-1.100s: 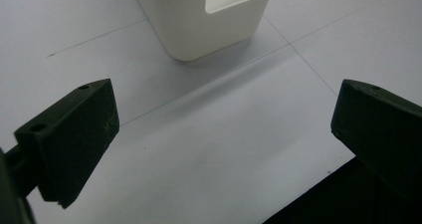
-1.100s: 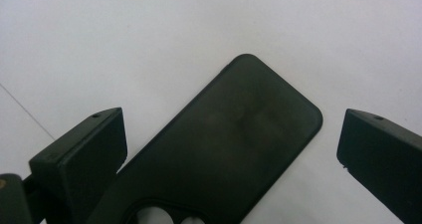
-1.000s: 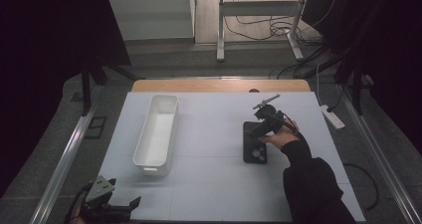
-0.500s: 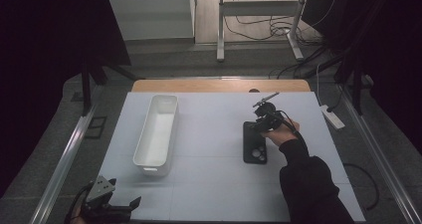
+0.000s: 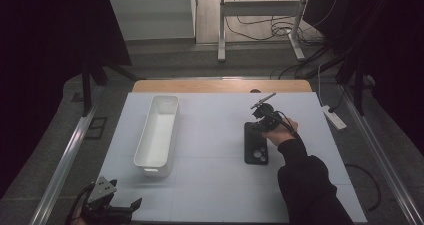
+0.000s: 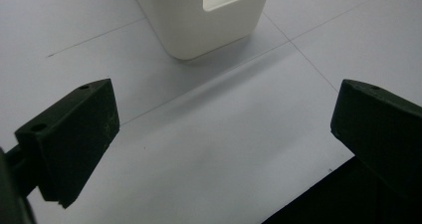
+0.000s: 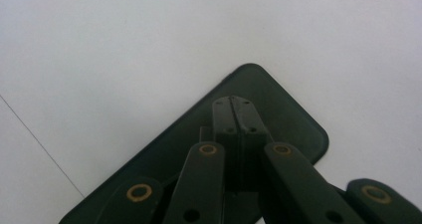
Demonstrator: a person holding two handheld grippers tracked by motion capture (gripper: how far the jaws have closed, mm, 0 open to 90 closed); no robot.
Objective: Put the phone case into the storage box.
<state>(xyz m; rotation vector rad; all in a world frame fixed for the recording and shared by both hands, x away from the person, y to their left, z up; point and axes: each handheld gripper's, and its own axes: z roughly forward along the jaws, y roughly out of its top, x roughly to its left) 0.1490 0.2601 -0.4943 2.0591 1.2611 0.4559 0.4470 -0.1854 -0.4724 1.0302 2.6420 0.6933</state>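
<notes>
Hidden or cut off: in the right gripper view the near end of the flat black rectangular phone with rounded corners [image 7: 278, 114] runs out under the linkage and off the bottom edge. Whether the jaw tips press on the phone's surface or sit just above it cannot be told. In the high view the right gripper [image 5: 264, 116] is a dark cluster; its jaws can't be made out there, and the person's hand [image 5: 281, 131] and black sleeve [image 5: 310, 185] cover the ground just right of the phone. The left gripper [image 5: 112, 212] sits at the bottom edge, partly cut off, its body dim against the dark floor.

Phone: lies flat on the pale grey-white table sheet [image 5: 210, 135], right of centre, well apart from the long white plastic bin [image 5: 157, 135]. Long axis runs near to far on the table, roughly parallel to the bin. The end with round camera rings points toward the person; the far end sits under the right gripper.

Jaws: the right gripper's are pressed together, no gap, over the phone's far end with nothing between them. The left gripper's [image 6: 224, 129] are spread wide above bare sheet at the near-left corner, the bin's handled end [image 6: 209, 15] ahead of them.
</notes>
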